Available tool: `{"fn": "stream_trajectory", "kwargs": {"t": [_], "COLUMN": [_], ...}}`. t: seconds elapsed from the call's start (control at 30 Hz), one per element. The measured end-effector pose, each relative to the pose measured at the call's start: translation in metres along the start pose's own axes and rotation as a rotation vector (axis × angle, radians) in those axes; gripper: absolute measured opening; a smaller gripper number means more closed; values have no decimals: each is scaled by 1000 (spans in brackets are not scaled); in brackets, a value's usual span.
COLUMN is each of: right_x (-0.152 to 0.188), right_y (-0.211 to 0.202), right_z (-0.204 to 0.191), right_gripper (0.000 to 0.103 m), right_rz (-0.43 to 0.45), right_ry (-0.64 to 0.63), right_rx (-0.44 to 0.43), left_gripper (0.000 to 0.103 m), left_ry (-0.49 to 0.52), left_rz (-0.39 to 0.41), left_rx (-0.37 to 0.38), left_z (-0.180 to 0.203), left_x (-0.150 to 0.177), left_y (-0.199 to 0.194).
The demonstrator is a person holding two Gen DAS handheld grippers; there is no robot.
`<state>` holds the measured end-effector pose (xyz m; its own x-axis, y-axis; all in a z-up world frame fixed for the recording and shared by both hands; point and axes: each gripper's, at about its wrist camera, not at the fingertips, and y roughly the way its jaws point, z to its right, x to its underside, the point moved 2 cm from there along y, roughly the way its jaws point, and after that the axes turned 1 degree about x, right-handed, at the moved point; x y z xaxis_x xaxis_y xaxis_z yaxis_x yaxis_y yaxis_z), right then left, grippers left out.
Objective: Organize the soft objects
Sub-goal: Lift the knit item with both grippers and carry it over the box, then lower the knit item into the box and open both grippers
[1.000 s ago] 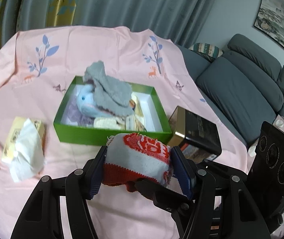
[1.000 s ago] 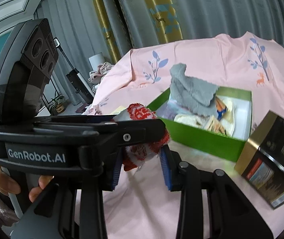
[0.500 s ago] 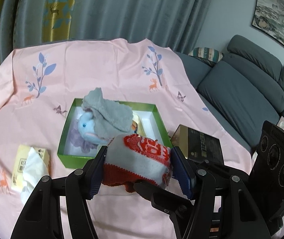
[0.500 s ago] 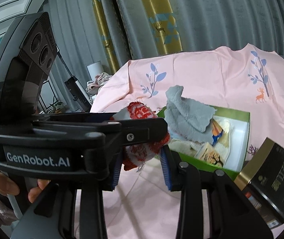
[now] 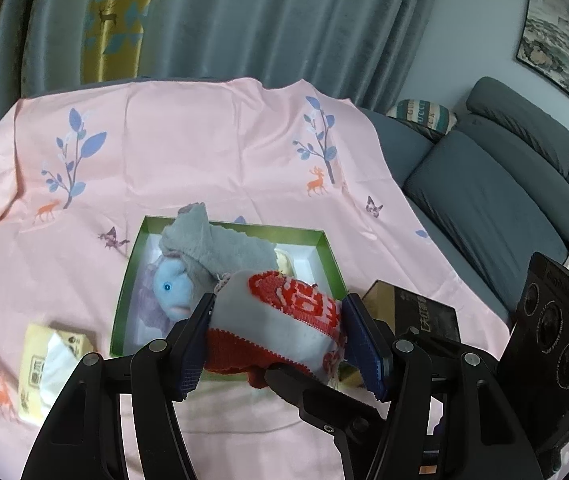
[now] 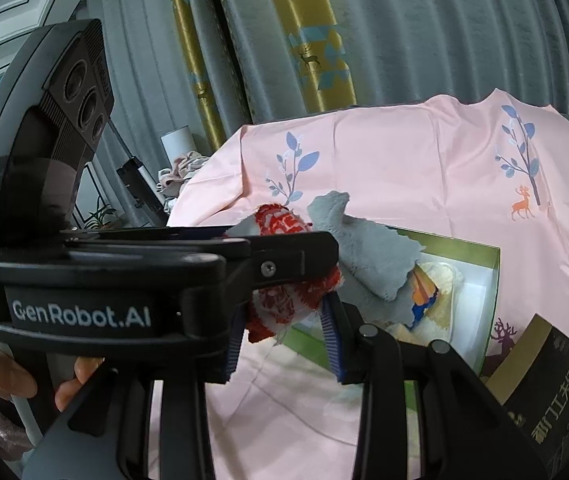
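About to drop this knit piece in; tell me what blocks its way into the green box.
The grey cloth and blue plush toy fill the green box's left and middle. The knit piece, in the left hand-held gripper, has bare floor only at right.

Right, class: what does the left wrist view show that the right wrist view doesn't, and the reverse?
Only the left wrist view shows the tissue pack, the blue plush in the box, and the sofa. Only the right wrist view shows the person's fingers and a plant. Both show the red-and-white knit, the grey cloth, the green box and the black tin.
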<state>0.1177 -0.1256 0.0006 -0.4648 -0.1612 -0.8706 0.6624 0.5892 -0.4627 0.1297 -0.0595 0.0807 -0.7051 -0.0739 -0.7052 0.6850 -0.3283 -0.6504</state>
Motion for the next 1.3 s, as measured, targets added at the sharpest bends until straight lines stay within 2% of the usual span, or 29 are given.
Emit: {"fn": "stream_trajectory", "kwargs": {"t": [0.5,0.8,0.93,1.3], "right_x": [-6,-7,-7,-1], "right_y": [57,86,98,107], "right_z": [43,55,58,61], "right_gripper": [35,35,36,38], "right_rz": [-104,-173,-201,-248], "right_ry": [86,118,133,136], "right_rx": [22,47,54,57], "left_gripper": [64,64,64,64], "left_ry": [-23,-40,-65,-52], "left_rz": [-81,-128,-147,-169], "left_rx": [-21,-47,-41,-50], "left_z": [-22,-38,-47,-50], "left_x": [-22,-24,-23,-16], "left_y": [67,98,107,111]}}
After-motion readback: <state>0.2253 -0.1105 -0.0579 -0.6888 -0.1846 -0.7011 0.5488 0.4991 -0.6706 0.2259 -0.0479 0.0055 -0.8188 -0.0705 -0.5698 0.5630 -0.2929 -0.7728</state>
